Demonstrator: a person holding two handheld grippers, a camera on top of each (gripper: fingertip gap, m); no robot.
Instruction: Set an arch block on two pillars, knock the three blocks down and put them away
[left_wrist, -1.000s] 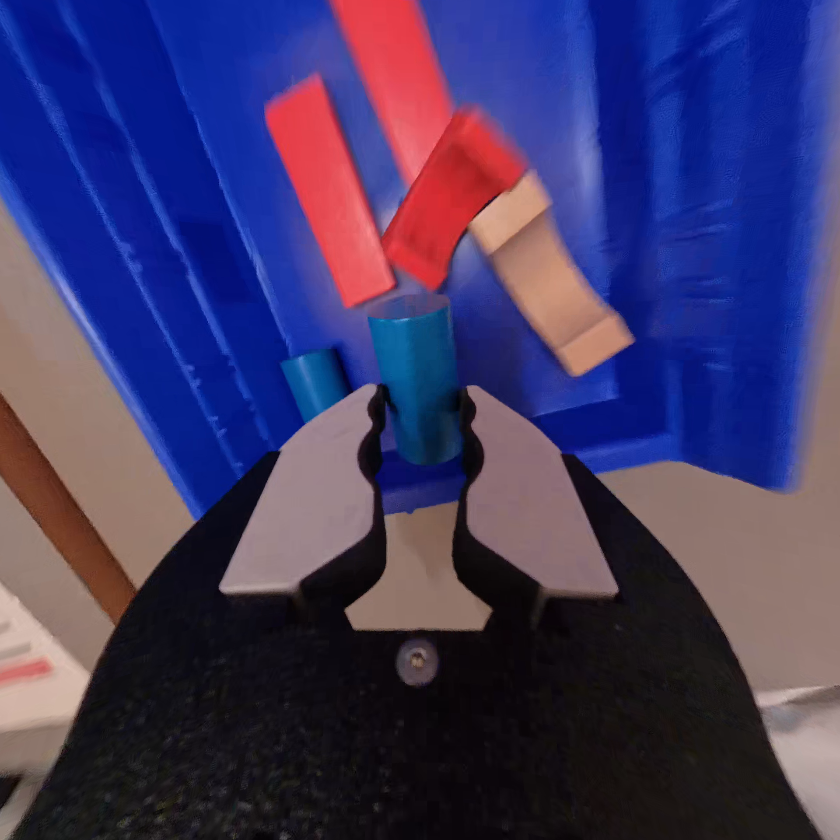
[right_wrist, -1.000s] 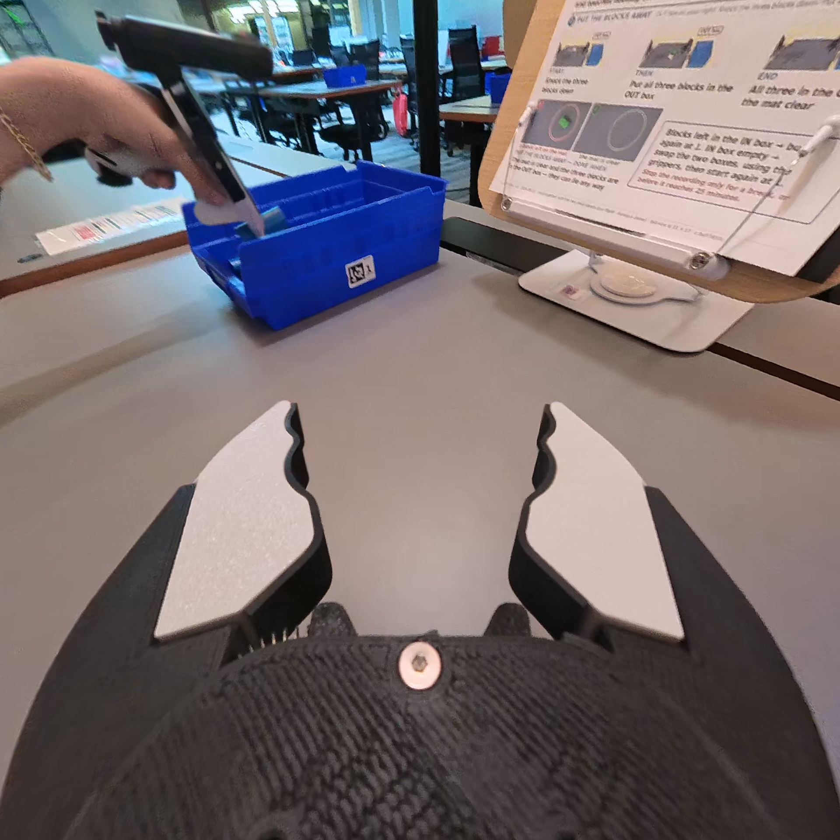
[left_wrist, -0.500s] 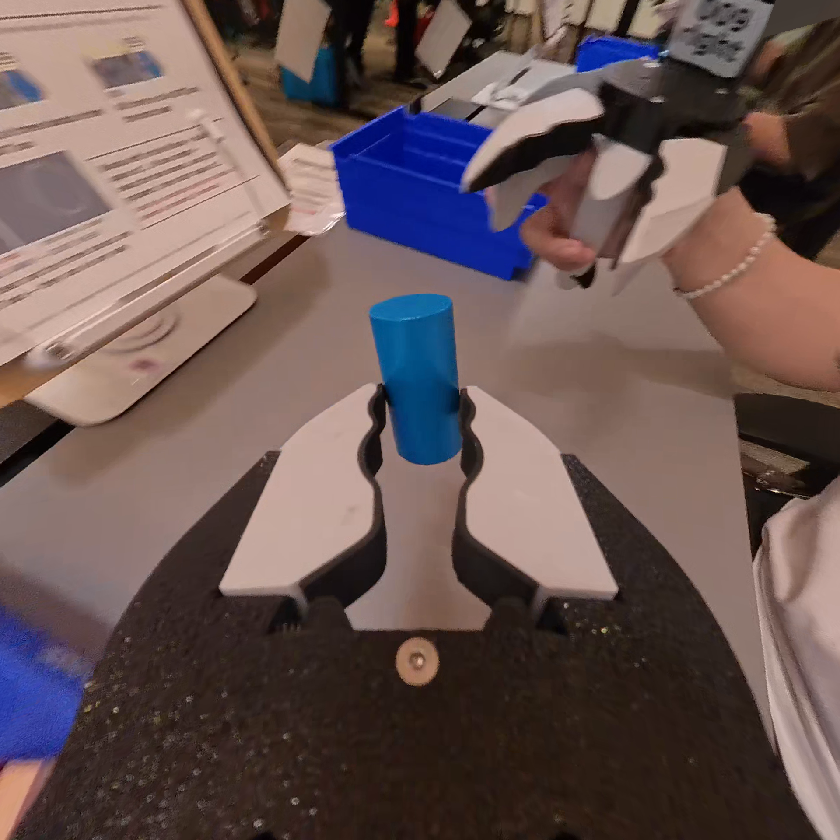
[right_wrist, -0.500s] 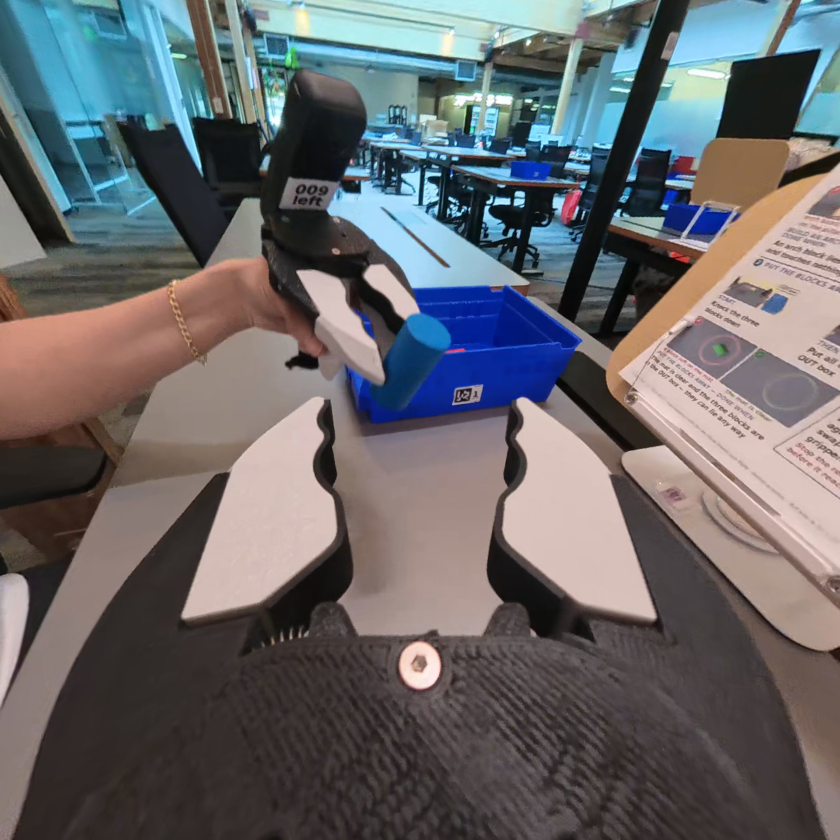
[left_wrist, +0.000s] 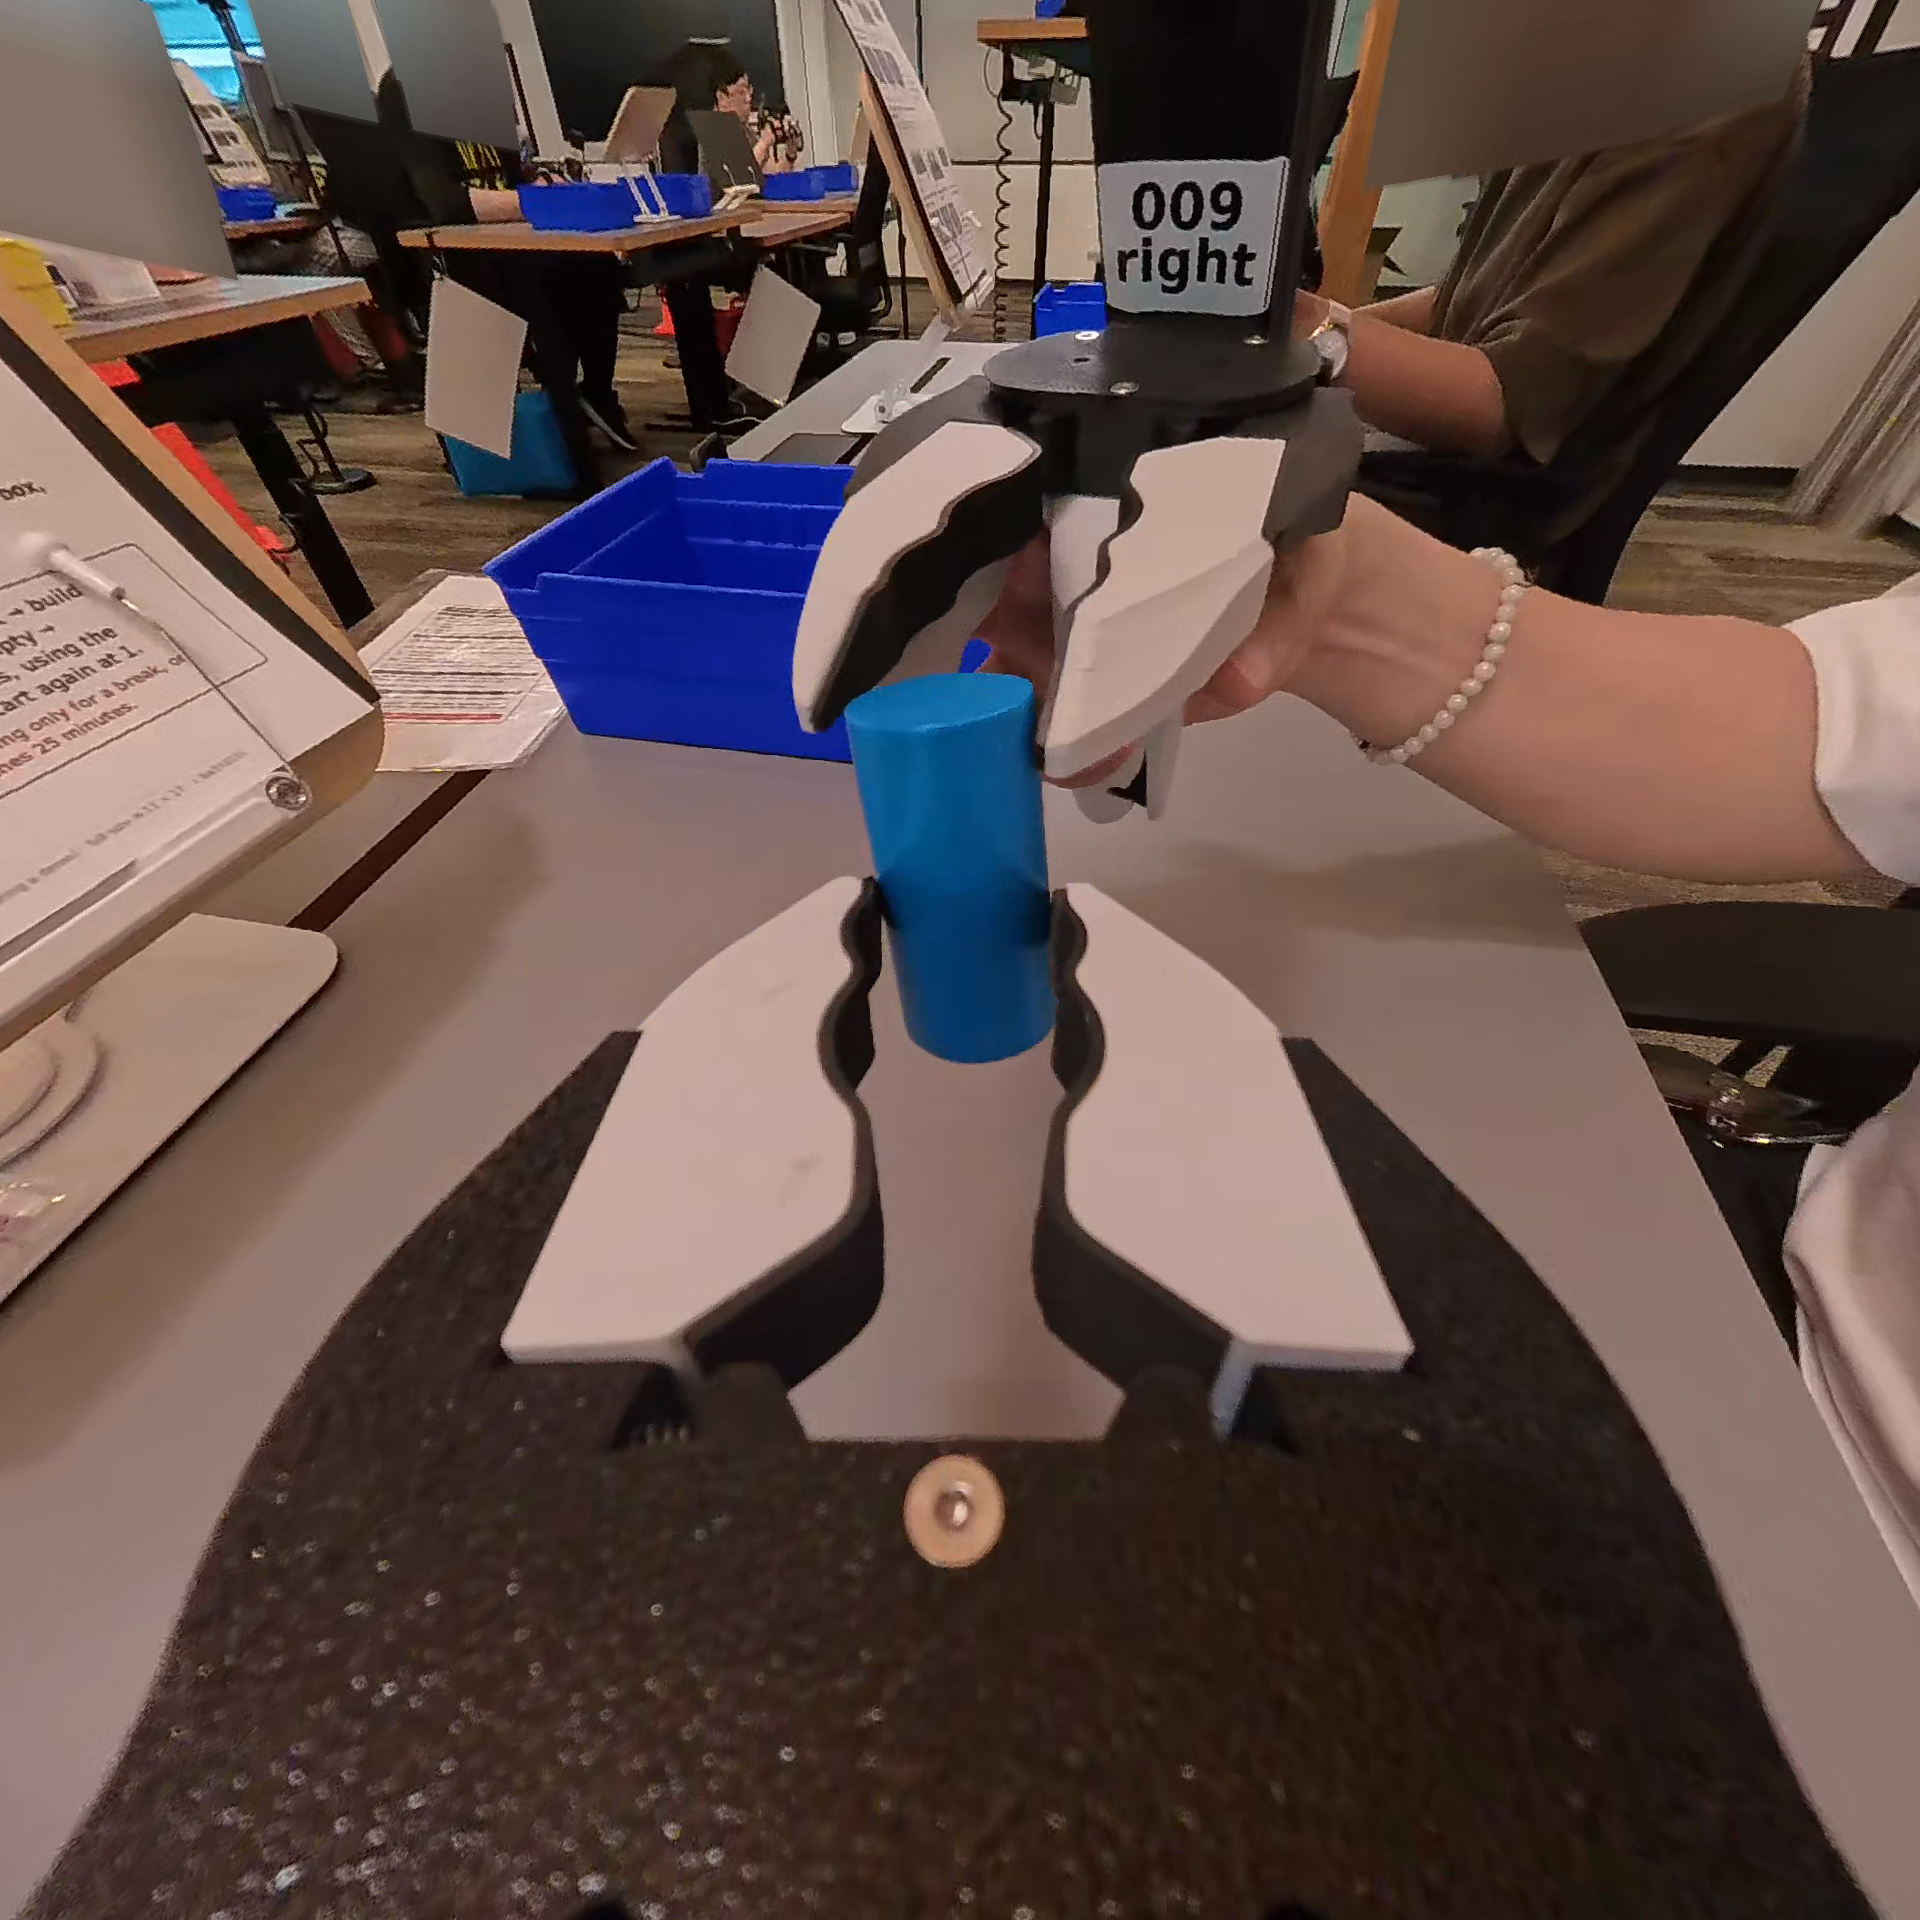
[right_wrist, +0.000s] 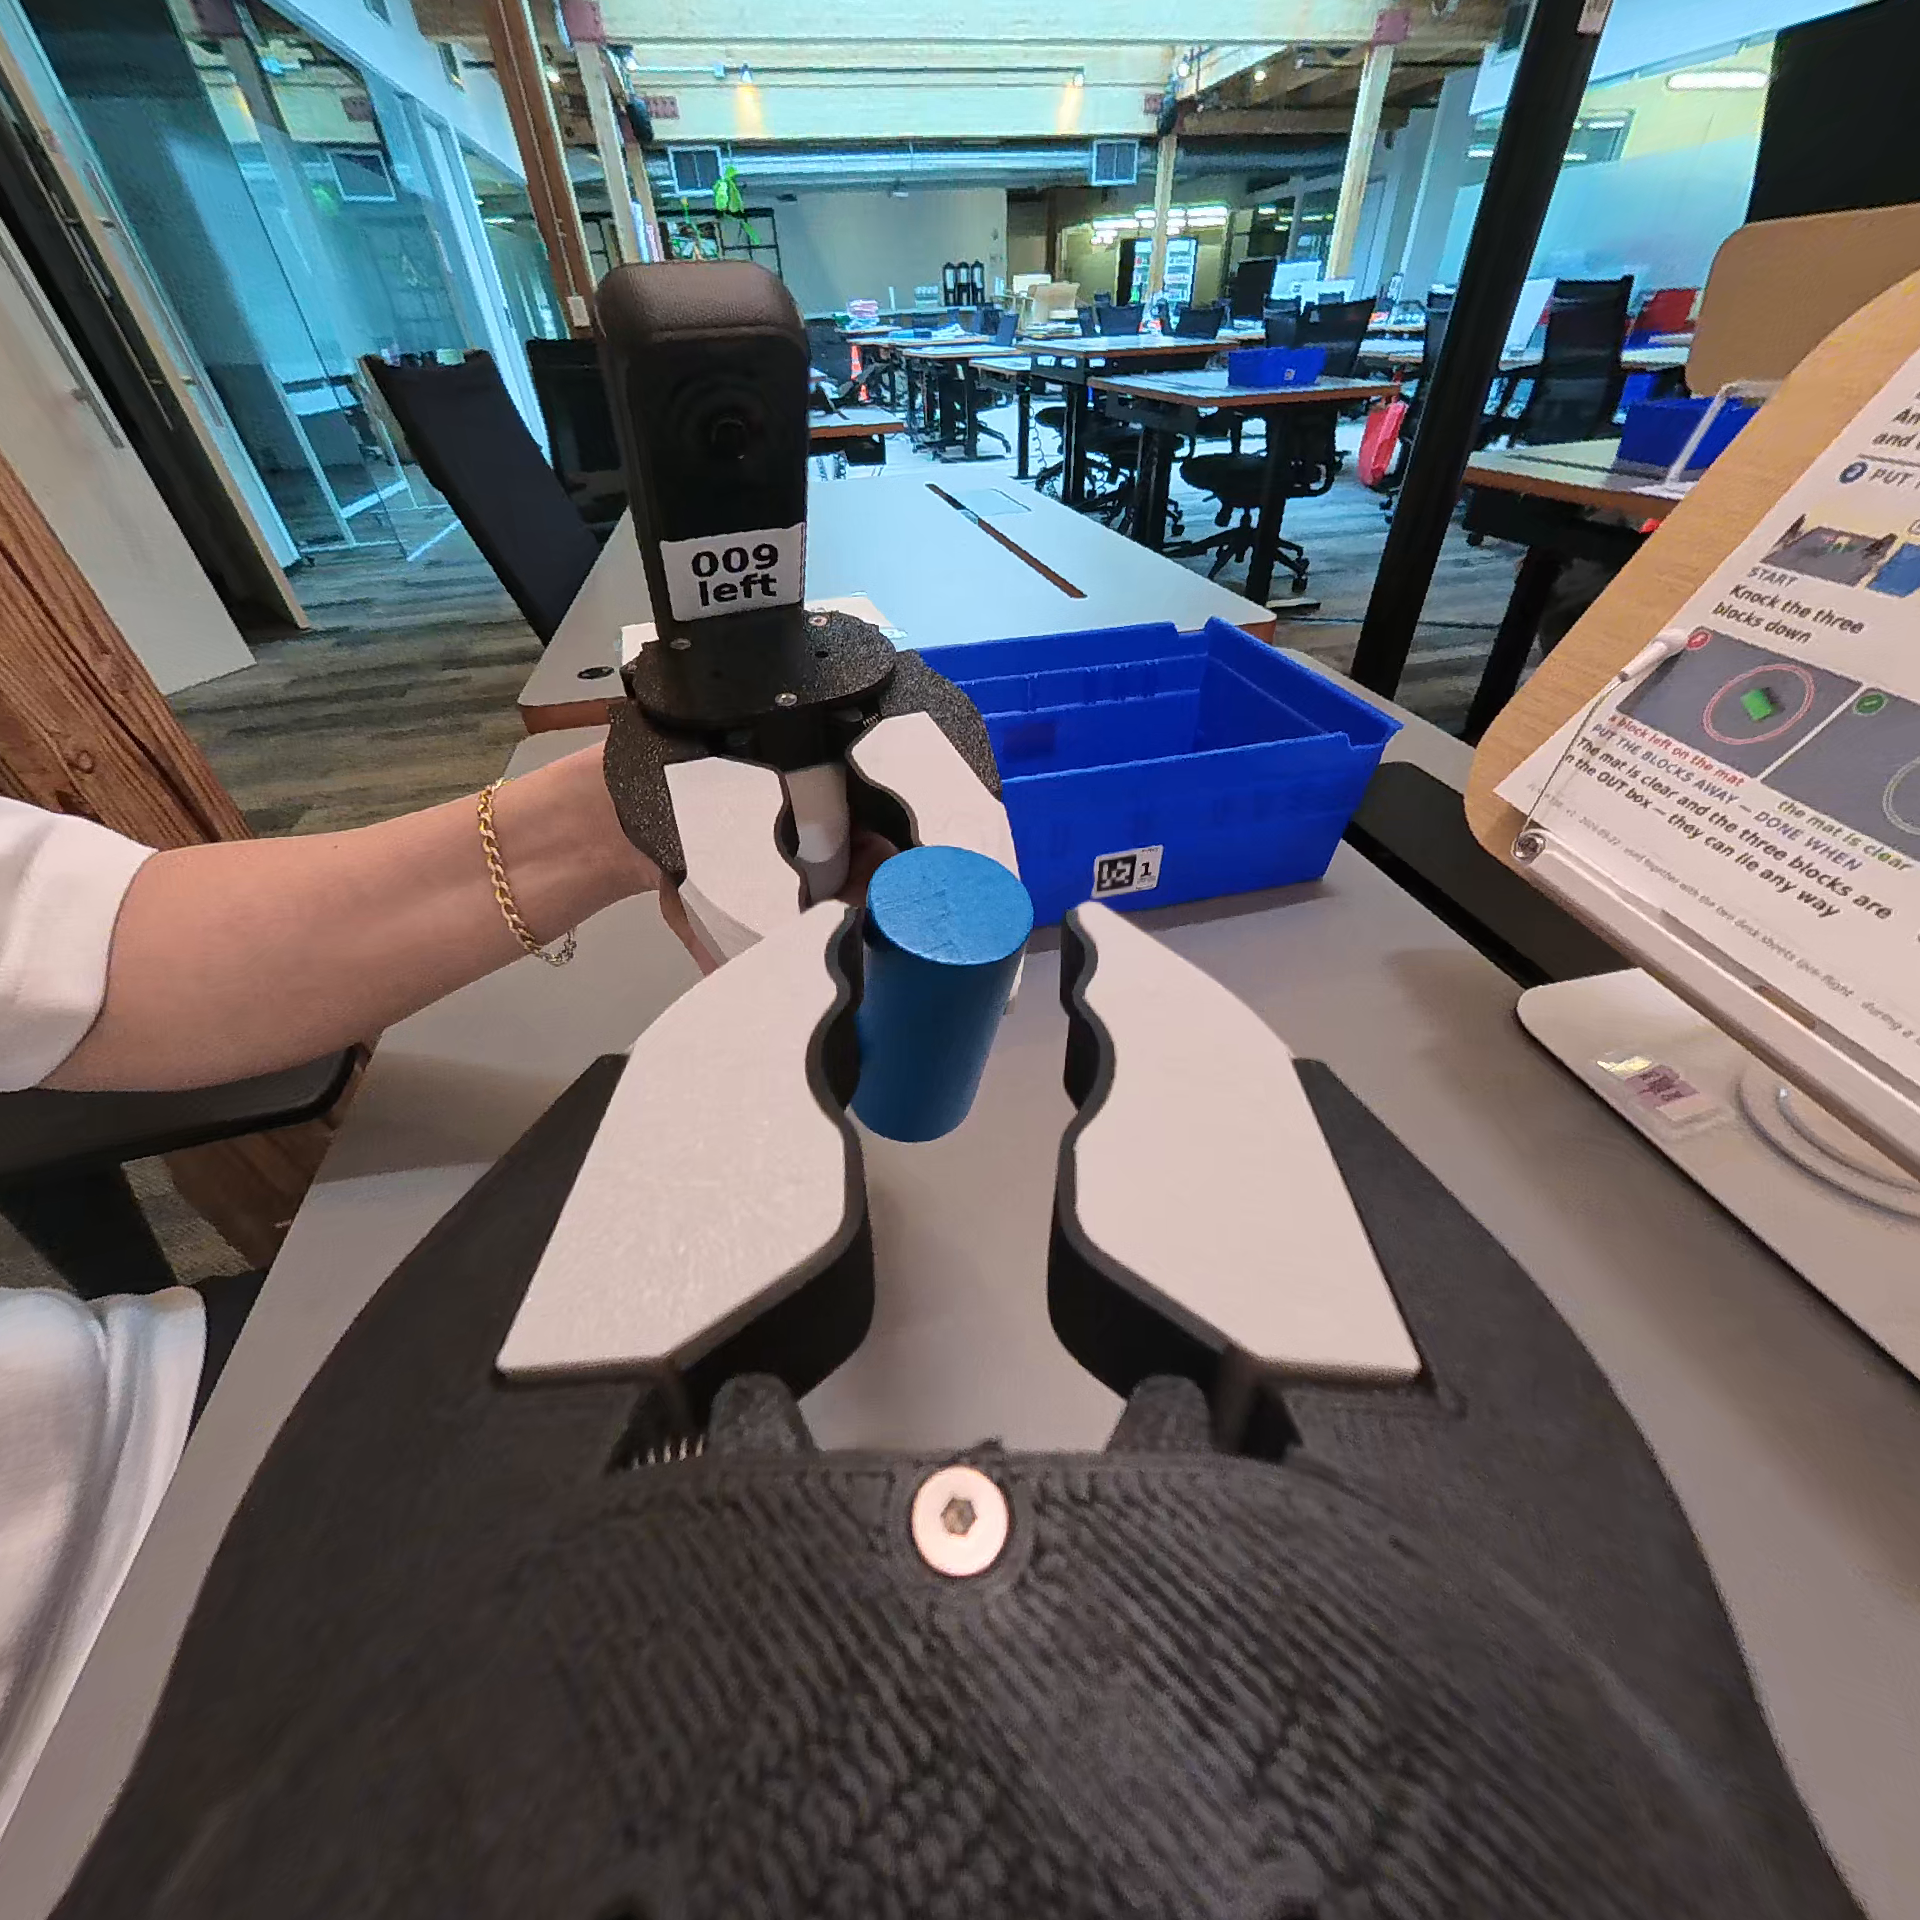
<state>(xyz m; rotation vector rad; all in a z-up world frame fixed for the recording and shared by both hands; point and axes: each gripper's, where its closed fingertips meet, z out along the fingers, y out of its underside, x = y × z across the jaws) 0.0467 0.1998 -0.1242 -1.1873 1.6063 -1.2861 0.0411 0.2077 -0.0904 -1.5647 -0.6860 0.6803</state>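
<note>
My left gripper (left_wrist: 961, 899) is shut on a blue cylinder (left_wrist: 961, 831) and holds it in the air above the grey table (left_wrist: 1299, 935). My right gripper (right_wrist: 958, 920) is open, with its two fingers on either side of the cylinder's free end (right_wrist: 935, 1008). The cylinder lies against its left finger, and a gap shows on the right side. The two grippers face each other. The right gripper also shows in the left wrist view (left_wrist: 935, 743), and the left gripper in the right wrist view (right_wrist: 862, 904), each held by a hand.
A blue bin (right_wrist: 1195, 790) with a square tag stands behind the left gripper. Another blue bin (left_wrist: 644, 623) stands behind the right gripper, next to a printed sheet (left_wrist: 457, 675). A wooden stand with an instruction sheet (right_wrist: 1714, 779) is at the table's far side. A person sits behind (left_wrist: 1558, 312).
My left gripper lifted the cylinder out of the blue bin and swung it to mid-table. My right gripper moved in and narrowed its fingers around the cylinder's free end.
</note>
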